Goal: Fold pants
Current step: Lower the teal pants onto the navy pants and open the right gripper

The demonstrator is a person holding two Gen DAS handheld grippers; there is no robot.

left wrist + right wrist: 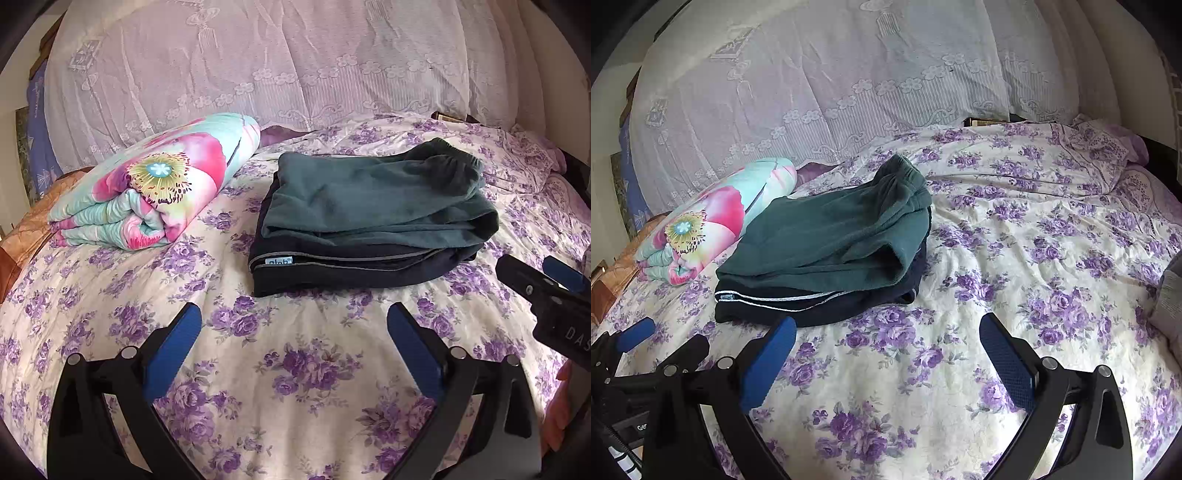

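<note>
Green pants lie folded beyond both spread jaws.

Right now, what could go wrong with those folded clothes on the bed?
The green pants sit loosely on the folded navy garment, with the waistband bunched, so a nudge might undo the fold. Both the left gripper and right gripper are open and close by; one could snag the stack.

Two folded pants stacked, green pants on dark pants, one rolled quilt beside the stack, two grippers, left gripper, right gripper
</note>
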